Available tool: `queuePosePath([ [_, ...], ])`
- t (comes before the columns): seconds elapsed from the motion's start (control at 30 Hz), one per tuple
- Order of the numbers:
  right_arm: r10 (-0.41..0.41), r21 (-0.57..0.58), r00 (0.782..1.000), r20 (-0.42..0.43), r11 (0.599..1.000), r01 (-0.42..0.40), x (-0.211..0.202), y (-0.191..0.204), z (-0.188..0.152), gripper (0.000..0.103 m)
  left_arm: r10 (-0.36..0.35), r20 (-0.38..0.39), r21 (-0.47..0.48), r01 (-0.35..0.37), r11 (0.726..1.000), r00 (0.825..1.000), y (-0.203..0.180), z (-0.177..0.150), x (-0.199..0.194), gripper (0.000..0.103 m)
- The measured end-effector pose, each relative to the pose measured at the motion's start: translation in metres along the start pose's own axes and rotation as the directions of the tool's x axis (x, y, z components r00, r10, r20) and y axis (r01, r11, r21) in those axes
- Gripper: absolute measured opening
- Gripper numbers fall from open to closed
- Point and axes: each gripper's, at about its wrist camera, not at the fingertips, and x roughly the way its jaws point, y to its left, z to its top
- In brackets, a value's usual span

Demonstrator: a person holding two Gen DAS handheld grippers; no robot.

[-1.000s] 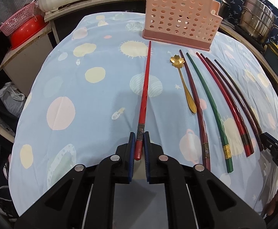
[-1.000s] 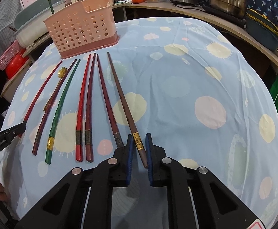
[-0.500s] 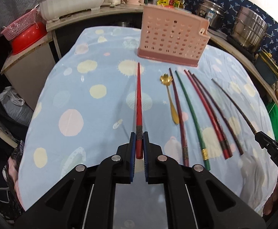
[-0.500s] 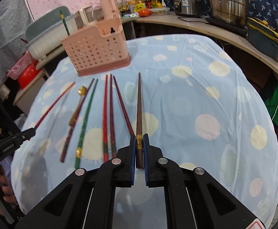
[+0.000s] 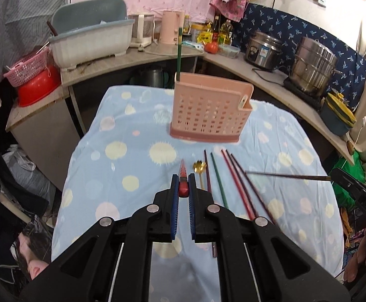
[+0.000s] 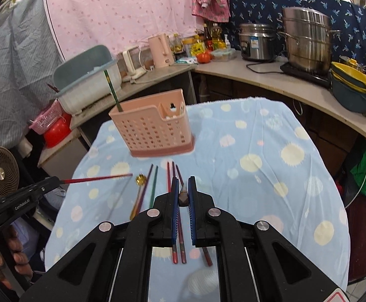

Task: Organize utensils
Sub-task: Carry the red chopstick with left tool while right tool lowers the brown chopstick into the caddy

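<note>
The left gripper [image 5: 182, 190] is clamped on a glossy red lacquered chopstick [image 6: 96, 178], held by its thick end and raised off the cloth, its tip aimed toward the pink perforated plastic utensil holder [image 5: 209, 115]. The right gripper [image 6: 182, 192] is likewise closed on a dark brown wooden chopstick [image 5: 286, 175], also lifted clear and pointing across in front of the holder. That holder stands upright on the pale blue cloth-covered table [image 5: 122, 166], and one green chopstick [image 5: 178, 52] already stands in its left end — the only utensil visibly stored so far, so the task looks to be in its early part. In front of the holder, flat on the cloth, lie what I count as five more chopsticks — one dark maroon [image 5: 207, 171], one green [image 5: 218, 178], one bright red [image 5: 235, 180] and two dark reddish-brown ones just beside it, though blur makes that last pair hard to separate — plus one small gold spoon with a flower-shaped bowl [image 5: 199, 170] nearest the left gripper. By my judgement, two sticks are in transit and six pieces remain to be picked up.
</note>
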Motion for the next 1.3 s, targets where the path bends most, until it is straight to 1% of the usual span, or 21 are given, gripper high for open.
queuePosePath([
  [0.07,-0.001,-0.008,1.000,0.021,1.000,0.001,-0.004,0.003,0.009,0.007,0.003,0.009,0.010,-0.003,1.000,1.000,-0.003,0.010,-0.003,0.007],
  [0.27,0.009,-0.029,0.997,0.072,1.000,-0.007,-0.011,0.011,0.035,0.007,0.004,0.077,0.028,-0.007,1.000,0.997,-0.009,0.041,-0.016,0.007],
  [0.47,0.021,-0.034,0.994,0.107,0.999,-0.018,-0.010,0.014,0.061,0.007,0.003,0.128,0.052,-0.010,0.999,0.992,-0.020,0.072,-0.024,0.007],
  [0.63,0.039,-0.031,0.990,0.139,0.999,-0.035,-0.006,0.016,0.089,0.007,-0.008,0.170,0.060,-0.002,0.998,0.985,-0.028,0.099,-0.030,0.007],
  [0.8,0.041,-0.037,0.981,0.189,0.999,-0.035,-0.002,0.021,0.122,0.007,-0.013,0.232,0.069,-0.003,0.998,0.973,-0.038,0.138,-0.034,0.007],
  [1.0,0.042,-0.043,0.967,0.251,0.999,-0.033,0.006,0.031,0.169,0.007,-0.015,0.311,0.076,-0.009,0.997,0.950,-0.046,0.187,-0.041,0.007],
  [1.13,0.049,-0.039,0.955,0.292,0.998,-0.040,0.014,0.039,0.199,0.007,-0.003,0.357,0.085,-0.029,0.996,0.934,-0.052,0.214,-0.043,0.007],
  [1.23,0.052,-0.024,0.946,0.320,0.999,-0.047,0.024,0.040,0.216,0.007,0.012,0.375,0.087,-0.048,0.995,0.927,-0.055,0.231,-0.034,0.007],
  [1.3,0.059,-0.007,0.944,0.326,0.998,-0.060,0.035,0.038,0.223,0.007,0.021,0.378,0.089,-0.059,0.994,0.926,-0.055,0.236,-0.023,0.007],
])
